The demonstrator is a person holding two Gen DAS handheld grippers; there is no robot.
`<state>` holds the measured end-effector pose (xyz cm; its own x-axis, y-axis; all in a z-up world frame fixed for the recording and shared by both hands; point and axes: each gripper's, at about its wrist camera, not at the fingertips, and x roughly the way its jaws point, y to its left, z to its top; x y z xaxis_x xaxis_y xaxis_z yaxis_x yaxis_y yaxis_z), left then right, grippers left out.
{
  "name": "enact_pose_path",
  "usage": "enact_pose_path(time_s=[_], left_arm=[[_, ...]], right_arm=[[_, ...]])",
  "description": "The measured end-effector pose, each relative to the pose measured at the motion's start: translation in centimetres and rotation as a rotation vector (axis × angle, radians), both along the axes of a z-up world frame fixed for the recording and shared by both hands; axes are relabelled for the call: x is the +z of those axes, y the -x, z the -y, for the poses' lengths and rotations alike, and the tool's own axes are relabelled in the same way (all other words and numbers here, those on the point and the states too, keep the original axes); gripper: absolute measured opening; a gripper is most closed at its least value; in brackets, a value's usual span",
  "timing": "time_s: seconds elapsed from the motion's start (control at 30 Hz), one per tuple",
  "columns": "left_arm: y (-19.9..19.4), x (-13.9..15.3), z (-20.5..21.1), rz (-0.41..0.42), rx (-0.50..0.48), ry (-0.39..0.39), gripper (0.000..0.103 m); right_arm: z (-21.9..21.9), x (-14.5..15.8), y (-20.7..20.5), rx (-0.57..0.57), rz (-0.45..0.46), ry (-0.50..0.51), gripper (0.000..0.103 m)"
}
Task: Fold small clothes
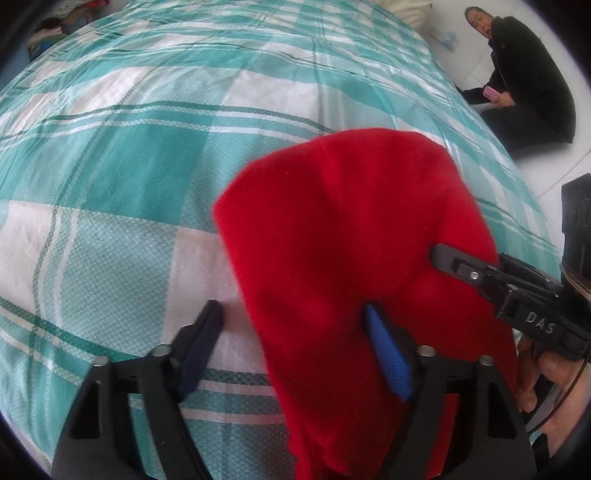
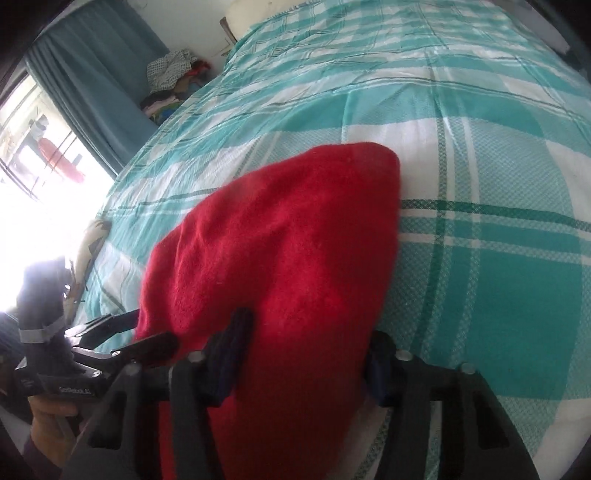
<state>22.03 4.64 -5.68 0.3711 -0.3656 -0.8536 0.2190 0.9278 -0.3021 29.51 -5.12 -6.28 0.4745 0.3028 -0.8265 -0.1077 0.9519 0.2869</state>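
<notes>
A small red fleece garment (image 1: 343, 229) lies bunched on the teal and white plaid bedspread (image 1: 129, 166). My left gripper (image 1: 295, 325) is open; the red cloth drapes between its fingers and over the right blue pad (image 1: 388, 354). My right gripper (image 1: 454, 266) comes in from the right in the left wrist view and rests its finger on the cloth. In the right wrist view the red garment (image 2: 288, 258) fills the gap of my right gripper (image 2: 310, 343), whose fingers stand apart around the cloth. My left gripper (image 2: 122, 332) touches the cloth's left edge there.
A person in black (image 1: 524, 81) sits on the floor beyond the bed's right side. A pile of clothes (image 2: 173, 85) lies by the teal curtain (image 2: 96, 74) and window. A pillow (image 2: 255, 14) sits at the bed's head.
</notes>
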Motion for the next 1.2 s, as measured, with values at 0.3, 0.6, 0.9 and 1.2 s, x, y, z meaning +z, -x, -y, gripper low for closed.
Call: enact_pose_path(time_s=[0.3, 0.6, 0.9, 1.2], left_arm=[[4.7, 6.8, -0.2, 0.176, 0.035, -0.018, 0.016], [4.7, 9.6, -0.9, 0.258, 0.092, -0.071, 0.058], [14.6, 6.7, -0.8, 0.481, 0.254, -0.387, 0.103], [20.0, 7.8, 0.3, 0.353, 0.293, -0.303, 0.103]], right_arm=[[-4.4, 7.5, 4.6, 0.094, 0.259, 0.233, 0.027], [-2.0, 11.0, 3.1, 0.071, 0.237, 0.038, 0.034], [2.1, 4.7, 11.8, -0.06, 0.183, 0.328, 0.102], [-1.2, 10.2, 20.6, -0.087, 0.283, 0.344, 0.103]])
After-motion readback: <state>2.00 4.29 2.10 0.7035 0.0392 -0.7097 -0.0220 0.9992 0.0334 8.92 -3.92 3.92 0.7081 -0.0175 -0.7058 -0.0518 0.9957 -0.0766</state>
